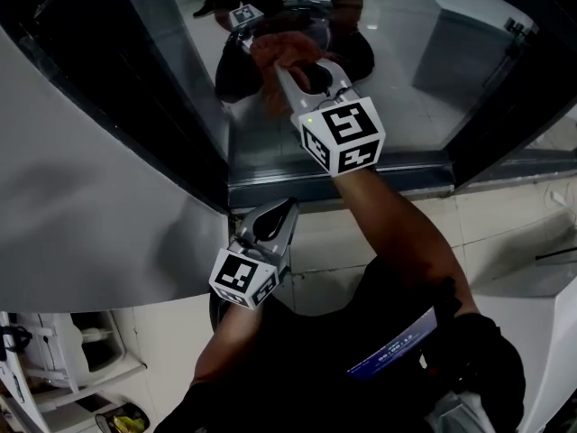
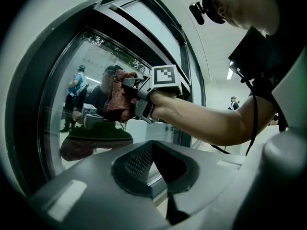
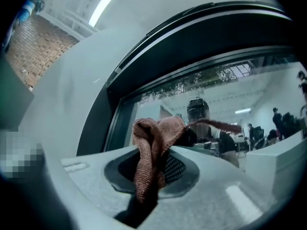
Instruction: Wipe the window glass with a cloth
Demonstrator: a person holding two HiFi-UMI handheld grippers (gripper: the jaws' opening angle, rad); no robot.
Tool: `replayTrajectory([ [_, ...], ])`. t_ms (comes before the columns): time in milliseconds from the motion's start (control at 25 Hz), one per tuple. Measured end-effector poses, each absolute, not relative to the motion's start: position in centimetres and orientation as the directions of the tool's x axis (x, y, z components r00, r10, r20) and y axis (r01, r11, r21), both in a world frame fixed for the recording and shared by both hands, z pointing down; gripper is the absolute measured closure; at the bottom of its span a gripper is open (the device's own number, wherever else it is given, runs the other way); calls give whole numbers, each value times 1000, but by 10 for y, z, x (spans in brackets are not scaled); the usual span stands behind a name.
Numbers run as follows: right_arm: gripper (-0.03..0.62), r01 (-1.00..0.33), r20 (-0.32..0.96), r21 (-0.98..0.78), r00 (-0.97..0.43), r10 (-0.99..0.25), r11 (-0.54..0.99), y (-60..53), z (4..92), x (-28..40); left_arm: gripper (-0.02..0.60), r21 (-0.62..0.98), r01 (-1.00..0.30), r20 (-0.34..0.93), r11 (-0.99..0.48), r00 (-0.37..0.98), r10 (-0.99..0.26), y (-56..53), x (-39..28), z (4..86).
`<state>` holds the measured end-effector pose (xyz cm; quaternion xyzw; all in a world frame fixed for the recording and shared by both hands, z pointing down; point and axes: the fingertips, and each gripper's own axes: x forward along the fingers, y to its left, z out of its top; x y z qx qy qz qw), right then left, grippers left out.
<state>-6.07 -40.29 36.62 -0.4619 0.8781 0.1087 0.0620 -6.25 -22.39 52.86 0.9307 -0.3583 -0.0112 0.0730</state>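
Two grippers listed. One, the right gripper (image 1: 293, 70), clamps the cloth (image 3: 151, 152), whose bunched end lies ahead of the jaws, seemingly touching the glass (image 1: 397, 70). Other, the left gripper (image 1: 270, 226), closed and empty, hangs low by the sill (image 1: 379, 174), farther off.

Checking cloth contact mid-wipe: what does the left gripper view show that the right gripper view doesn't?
Only the left gripper view: the right tool seen from the side, with its marker cube and the person's forearm behind it. It also shows the left tool, jaws together with nothing between them.
Only the right gripper view: the cloth pinched between the right tool's jaws, and a brick wall at upper left.
Both: the reddish cloth held up at the window glass, and the dark window frame.
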Motion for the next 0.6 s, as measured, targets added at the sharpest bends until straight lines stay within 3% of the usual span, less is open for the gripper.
replayTrajectory([
  [160, 549, -837, -216, 203, -545, -810, 509, -401, 368, -39, 565, 145, -669, 39, -729, 740, -672, -223, -56, 526],
  [600, 549, -902, -248, 152, -431, -868, 404, -399, 364, 56, 565, 146, -640, 43, -754, 766, -641, -224, -35, 530],
])
